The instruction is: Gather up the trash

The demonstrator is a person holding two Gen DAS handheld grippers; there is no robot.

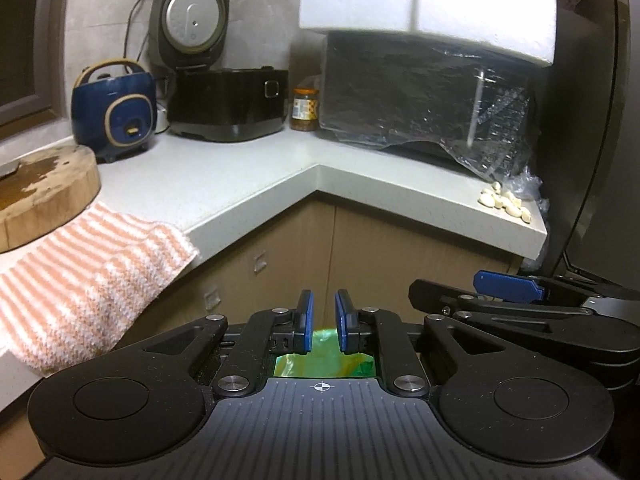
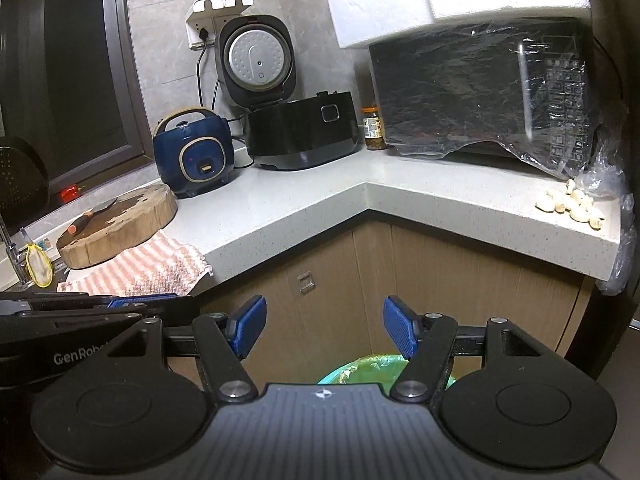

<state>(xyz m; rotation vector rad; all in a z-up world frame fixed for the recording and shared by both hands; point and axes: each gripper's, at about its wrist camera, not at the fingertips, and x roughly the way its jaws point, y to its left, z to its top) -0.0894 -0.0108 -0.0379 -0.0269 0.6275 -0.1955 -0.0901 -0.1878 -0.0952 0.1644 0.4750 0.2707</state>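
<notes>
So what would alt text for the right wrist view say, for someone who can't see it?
An open right gripper with blue fingers hovers empty above a green-lined trash bin, facing an L-shaped kitchen counter. The counter holds a blue rice cooker, a plastic-wrapped microwave and garlic cloves.

Blue rice cooker (image 2: pixel 195 155) beside open black cooker (image 2: pixel 302 136), wooden chopping block (image 2: pixel 120 224) on striped cloth (image 2: pixel 160 268), garlic cloves (image 2: pixel 572 206).

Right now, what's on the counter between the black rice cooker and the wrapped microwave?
One glass jar with an orange lid stands between the black rice cooker and the wrapped microwave, close beside the microwave. Both wrist views show it.
</notes>
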